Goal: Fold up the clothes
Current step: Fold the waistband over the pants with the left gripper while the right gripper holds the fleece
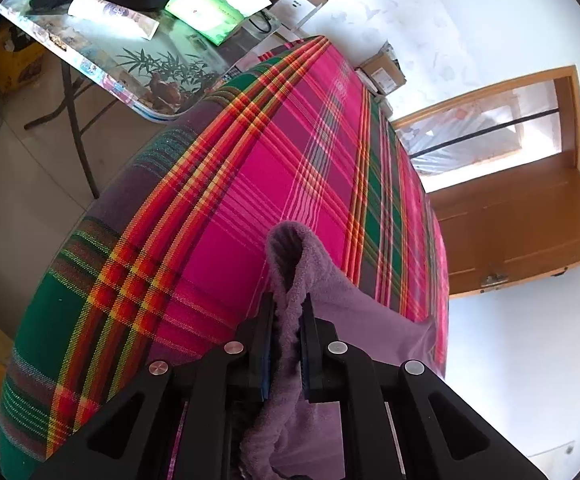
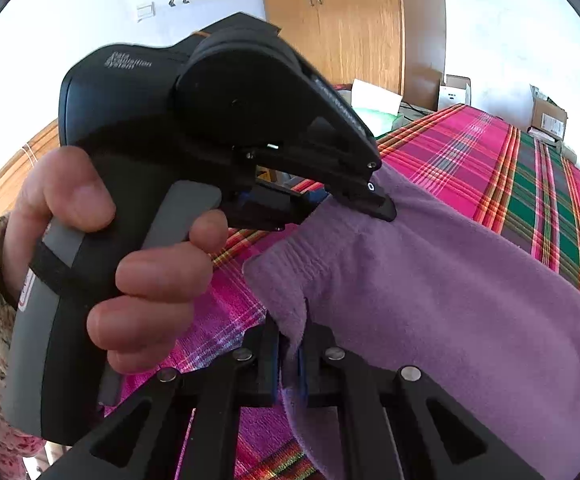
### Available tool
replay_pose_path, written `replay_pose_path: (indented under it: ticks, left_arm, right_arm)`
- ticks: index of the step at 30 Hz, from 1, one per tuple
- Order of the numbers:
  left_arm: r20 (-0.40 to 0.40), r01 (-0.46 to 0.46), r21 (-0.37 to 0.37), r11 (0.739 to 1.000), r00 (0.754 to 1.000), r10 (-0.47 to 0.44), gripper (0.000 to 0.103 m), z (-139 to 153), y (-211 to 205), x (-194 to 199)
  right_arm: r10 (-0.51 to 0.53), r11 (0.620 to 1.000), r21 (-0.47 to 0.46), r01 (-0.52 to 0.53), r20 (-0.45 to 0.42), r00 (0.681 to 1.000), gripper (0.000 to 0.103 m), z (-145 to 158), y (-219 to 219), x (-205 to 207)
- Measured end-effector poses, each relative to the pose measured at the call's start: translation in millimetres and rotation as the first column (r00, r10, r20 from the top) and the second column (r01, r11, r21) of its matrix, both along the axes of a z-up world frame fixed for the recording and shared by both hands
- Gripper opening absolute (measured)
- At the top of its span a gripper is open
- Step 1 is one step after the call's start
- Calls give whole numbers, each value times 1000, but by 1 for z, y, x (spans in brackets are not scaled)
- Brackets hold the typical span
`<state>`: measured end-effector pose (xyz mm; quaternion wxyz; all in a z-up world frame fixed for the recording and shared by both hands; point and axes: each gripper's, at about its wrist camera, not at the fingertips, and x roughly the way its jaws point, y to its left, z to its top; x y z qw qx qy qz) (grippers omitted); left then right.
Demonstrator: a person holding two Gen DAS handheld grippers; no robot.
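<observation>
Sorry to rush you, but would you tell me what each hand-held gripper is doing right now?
Left hand-held gripper: closed on the purple fleece garment.
Right hand-held gripper: closed on the same purple fleece garment, at another edge.

Plaid bed (image 1: 226,184) open ahead; cluttered table (image 1: 102,60) blocks beyond far-left edge
</observation>
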<state>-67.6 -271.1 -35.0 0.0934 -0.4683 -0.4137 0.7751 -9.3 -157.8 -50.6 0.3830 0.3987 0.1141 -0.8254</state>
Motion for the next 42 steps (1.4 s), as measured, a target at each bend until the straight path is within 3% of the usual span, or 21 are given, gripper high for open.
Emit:
replay_pose_path:
  ticks: [9, 22, 32, 42]
  left_arm:
    - [24, -8, -38, 999, 1000, 9, 11, 9, 7, 1]
    - [-44, -15, -132, 991, 999, 9, 11, 64, 37, 12]
    - [-96, 41, -184, 982, 994, -59, 11, 101, 90, 11]
    - [-104, 119, -231, 966, 984, -147, 12, 117, 146, 11]
  right_arm:
    - [-19, 997, -77, 21, 28, 999, 7, 9, 19, -7]
    - [-83, 969, -237, 75, -24, 996, 7, 46, 78, 1]
    - [-162, 944, -302, 135, -66, 985, 7, 68, 135, 21]
    - [-224, 926, -323, 193, -61, 973, 7, 68, 182, 34]
